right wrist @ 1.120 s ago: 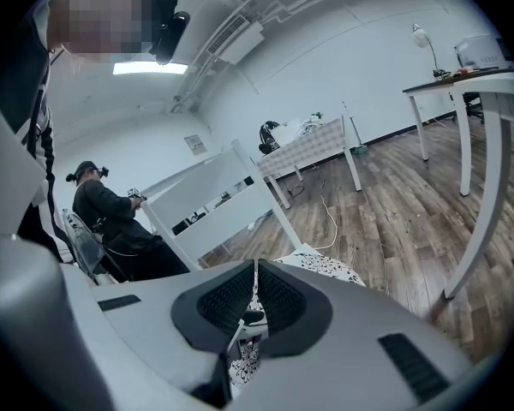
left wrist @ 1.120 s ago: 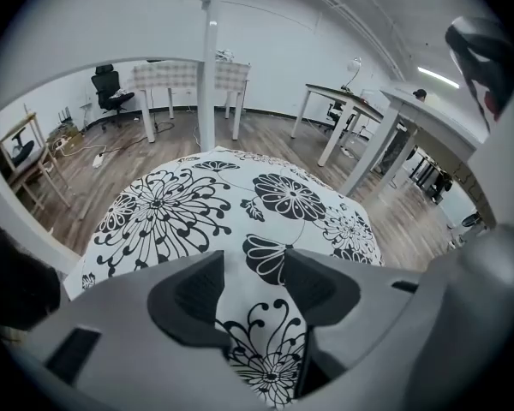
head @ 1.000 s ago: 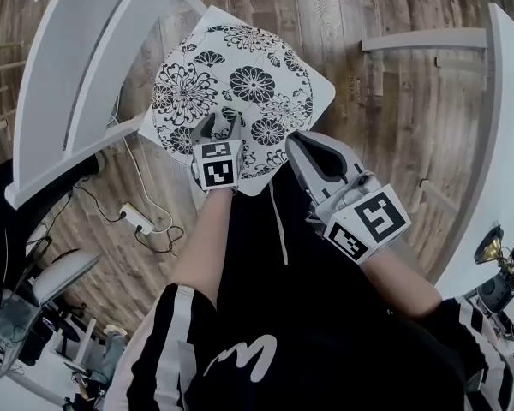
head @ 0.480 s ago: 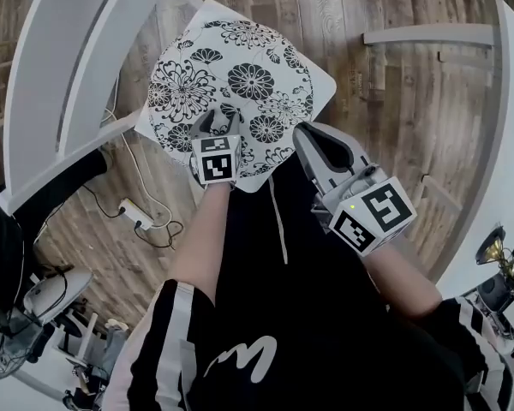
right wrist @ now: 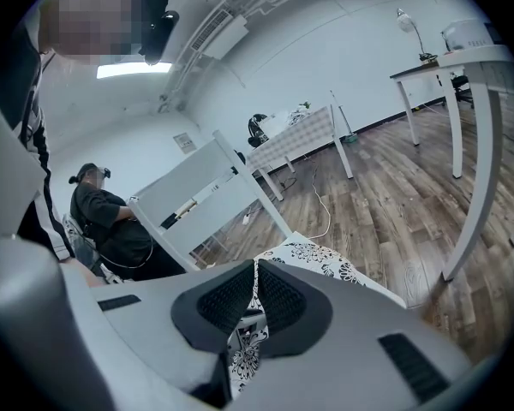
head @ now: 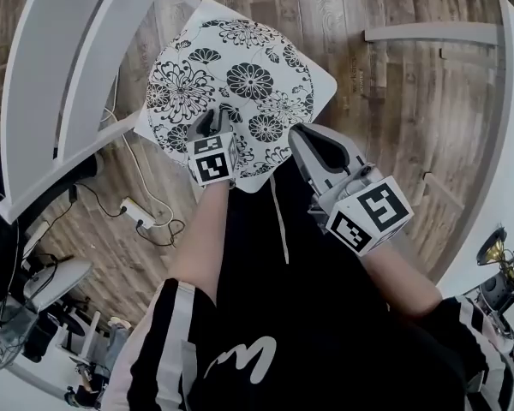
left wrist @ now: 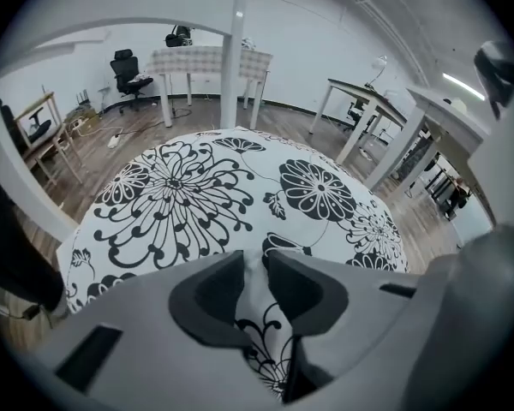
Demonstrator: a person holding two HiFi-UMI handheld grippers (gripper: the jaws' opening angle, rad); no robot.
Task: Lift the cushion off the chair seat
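Taking hold: a flower-print cushion [head: 240, 84] lies flat on a white chair seat [head: 325, 82], covering all but its corners, as a person standing over it grips it with a tool in each hand. The left tool [head: 212, 128], its jaws just drawn in, pinches a raised fold of the cushion's cloth near the seat's near edge. The right tool [head: 301, 137] is clamped on the cushion's rim by the near right corner. The lift has not yet begun. With both grips along one edge, the far side is likely to hang and drag across the seat as the cushion rises. That weight would pull on the left tool's thin pinch of cloth, which looks the likelier of the two to slip.
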